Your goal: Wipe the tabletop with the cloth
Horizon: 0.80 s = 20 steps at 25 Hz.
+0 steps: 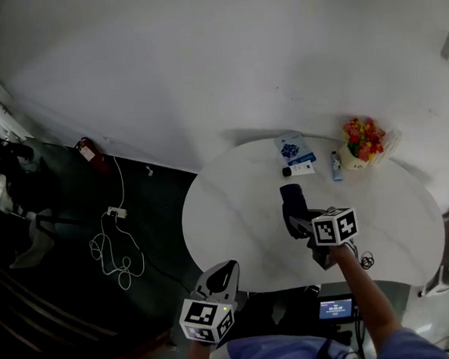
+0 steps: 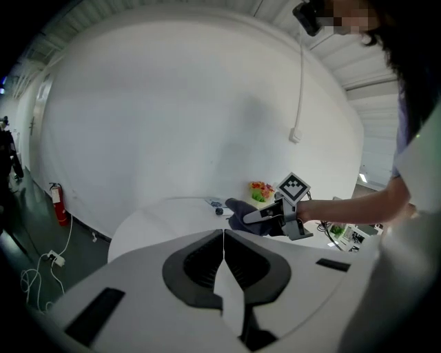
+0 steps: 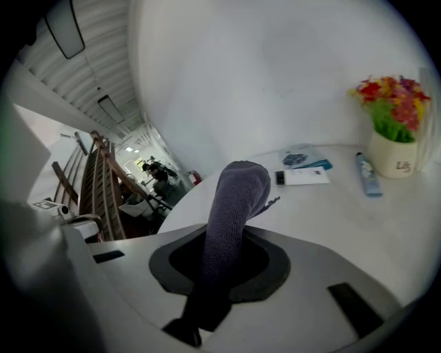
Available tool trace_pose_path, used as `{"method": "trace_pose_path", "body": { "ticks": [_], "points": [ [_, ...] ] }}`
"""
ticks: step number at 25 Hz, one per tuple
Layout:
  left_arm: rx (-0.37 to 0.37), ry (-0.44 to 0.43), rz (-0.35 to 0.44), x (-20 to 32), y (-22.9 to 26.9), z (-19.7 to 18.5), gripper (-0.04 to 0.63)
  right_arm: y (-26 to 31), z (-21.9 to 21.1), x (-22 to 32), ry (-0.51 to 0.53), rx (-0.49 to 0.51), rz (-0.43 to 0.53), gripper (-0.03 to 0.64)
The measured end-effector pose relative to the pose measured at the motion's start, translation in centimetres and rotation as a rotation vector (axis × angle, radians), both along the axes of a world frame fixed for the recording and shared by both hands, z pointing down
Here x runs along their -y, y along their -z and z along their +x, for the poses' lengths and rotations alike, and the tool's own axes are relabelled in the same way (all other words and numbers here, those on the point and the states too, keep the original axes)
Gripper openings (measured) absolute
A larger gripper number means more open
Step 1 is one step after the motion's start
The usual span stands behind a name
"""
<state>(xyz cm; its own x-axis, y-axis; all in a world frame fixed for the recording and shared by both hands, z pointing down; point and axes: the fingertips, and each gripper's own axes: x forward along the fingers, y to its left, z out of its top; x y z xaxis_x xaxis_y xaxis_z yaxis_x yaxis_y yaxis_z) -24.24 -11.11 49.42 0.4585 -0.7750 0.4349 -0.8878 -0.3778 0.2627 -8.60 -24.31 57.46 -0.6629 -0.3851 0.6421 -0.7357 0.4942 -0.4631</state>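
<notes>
The right gripper (image 1: 297,222) pinched a dark grey knitted cloth (image 3: 233,207) in its jaws over the round white tabletop (image 1: 234,220), apparently poised for wiping. The left gripper (image 1: 224,271), jaws pressed together and empty, hung beyond the near edge, likely keeping clear.

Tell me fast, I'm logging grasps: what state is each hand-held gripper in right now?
Left hand-held gripper: shut, nothing between its jaws.
Right hand-held gripper: shut on the dark cloth.

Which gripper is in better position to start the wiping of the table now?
Right. The right gripper holds the cloth over the tabletop; the left gripper is shut on nothing.
</notes>
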Motion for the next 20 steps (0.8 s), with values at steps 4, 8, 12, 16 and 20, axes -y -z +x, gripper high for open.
{"method": "trace_pose_path", "body": {
  "ticks": [4, 8, 12, 16, 20],
  "points": [
    [-0.011, 0.056, -0.011, -0.9, -0.4, -2.8, 0.017, -0.8, -8.6, -0.4, 0.107, 0.036, -0.021, 0.071],
    [-0.02, 0.12, -0.016, -1.7, -0.6, -5.3, 0.017, -1.7, -15.5, -1.1, 0.196, 0.056, -0.034, 0.071],
    [-0.019, 0.163, -0.021, -2.8, -0.7, -7.4, 0.015, -2.1, -21.1, -2.1, 0.24, 0.08, -0.051, 0.071],
    [-0.008, 0.198, -0.017, -3.1, -0.5, -9.2, 0.017, -2.8, -25.8, -3.1, 0.28, 0.12, -0.082, 0.071],
    [0.008, 0.233, -0.017, -3.1, -0.3, -10.3, 0.017, -3.6, -29.0, -4.2, 0.342, 0.13, -0.099, 0.071]
  ]
}}
